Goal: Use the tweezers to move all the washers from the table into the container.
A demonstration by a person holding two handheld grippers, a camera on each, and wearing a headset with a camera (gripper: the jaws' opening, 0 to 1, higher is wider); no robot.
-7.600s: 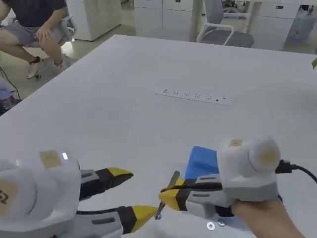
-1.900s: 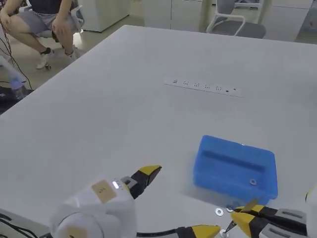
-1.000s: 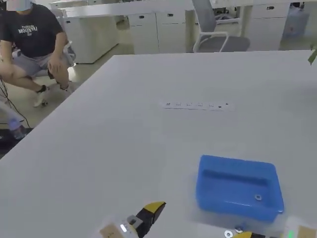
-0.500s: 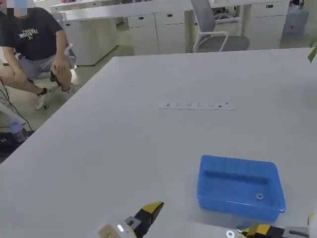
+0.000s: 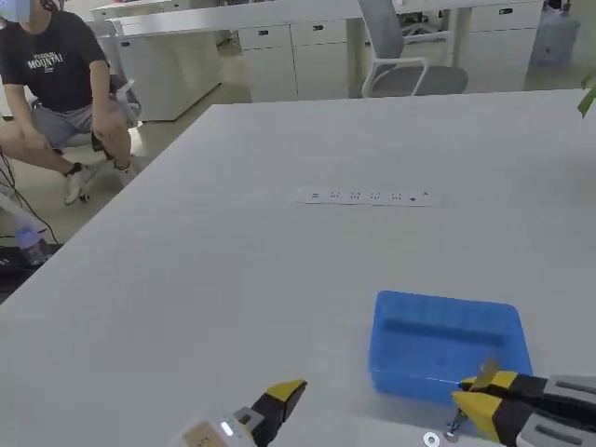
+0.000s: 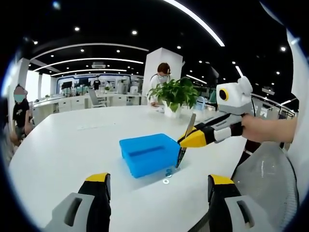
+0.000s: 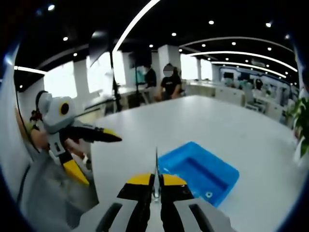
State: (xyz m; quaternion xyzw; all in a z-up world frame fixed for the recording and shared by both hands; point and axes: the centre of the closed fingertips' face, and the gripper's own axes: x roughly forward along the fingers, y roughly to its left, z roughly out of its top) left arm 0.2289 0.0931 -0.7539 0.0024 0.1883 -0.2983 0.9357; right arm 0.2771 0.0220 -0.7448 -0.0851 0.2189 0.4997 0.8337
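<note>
The blue container (image 5: 445, 341) sits on the white table near the front edge. My right gripper (image 5: 470, 397) hovers at its near right corner, shut on the metal tweezers (image 5: 455, 426), whose tips point down just above the table. A washer (image 5: 430, 439) lies on the table by the tips. In the left gripper view the tweezers (image 6: 181, 151) hang over two washers (image 6: 166, 181) in front of the container (image 6: 145, 153). My left gripper (image 6: 159, 178) is open and holds nothing; one yellow fingertip (image 5: 287, 391) shows in the head view. A washer (image 7: 207, 195) lies inside the container (image 7: 200, 171).
A white power strip (image 5: 365, 196) lies mid-table. A person (image 5: 51, 74) sits on a chair beyond the table's left edge. Office chairs (image 5: 410, 56) and cabinets stand at the back. A potted plant (image 6: 176, 94) is at the table's far side.
My right gripper with the tweezers has risen from the bottom edge and now covers the container's near right corner. The left gripper has barely moved.
</note>
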